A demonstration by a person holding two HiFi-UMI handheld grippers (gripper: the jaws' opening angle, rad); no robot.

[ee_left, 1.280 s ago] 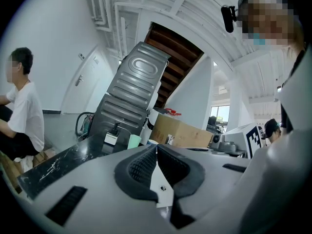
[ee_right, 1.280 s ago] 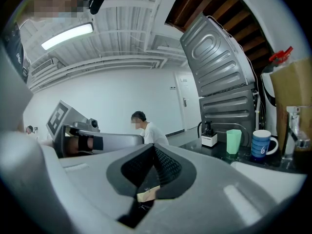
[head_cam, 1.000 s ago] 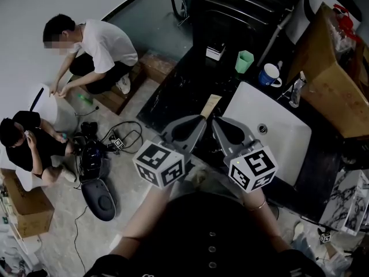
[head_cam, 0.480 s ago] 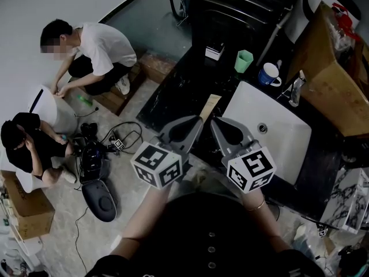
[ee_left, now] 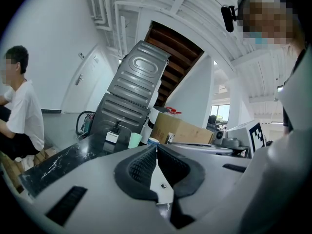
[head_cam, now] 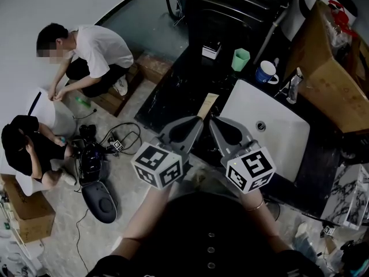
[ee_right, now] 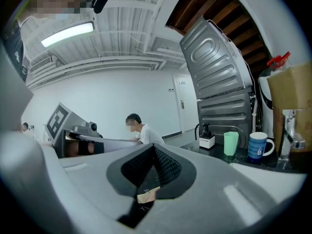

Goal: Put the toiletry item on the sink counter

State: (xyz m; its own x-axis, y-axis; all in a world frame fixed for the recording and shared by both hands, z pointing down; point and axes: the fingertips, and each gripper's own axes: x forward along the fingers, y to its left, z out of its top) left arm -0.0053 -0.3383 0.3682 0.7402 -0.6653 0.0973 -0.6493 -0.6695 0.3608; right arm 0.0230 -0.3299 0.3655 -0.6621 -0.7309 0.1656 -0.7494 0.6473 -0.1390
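Now the left hand-held gripper (head_cam: 200,120) and right hand-held gripper (head_cam: 212,120) both have their jaws closed on nothing, tips near each other above the black bench (head_cam: 176,91). At 12 o'clock, just beyond them, a tan strip (head_cam: 209,105) lies on the bench; a white sink (head_cam: 277,133) sits at 3 o'clock.

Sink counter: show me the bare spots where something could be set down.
Free: the black marble counter between the small white box and the flat wooden strip, left of the white basin. Crowded: the back edge, where the green cup, blue mug and tap stand.
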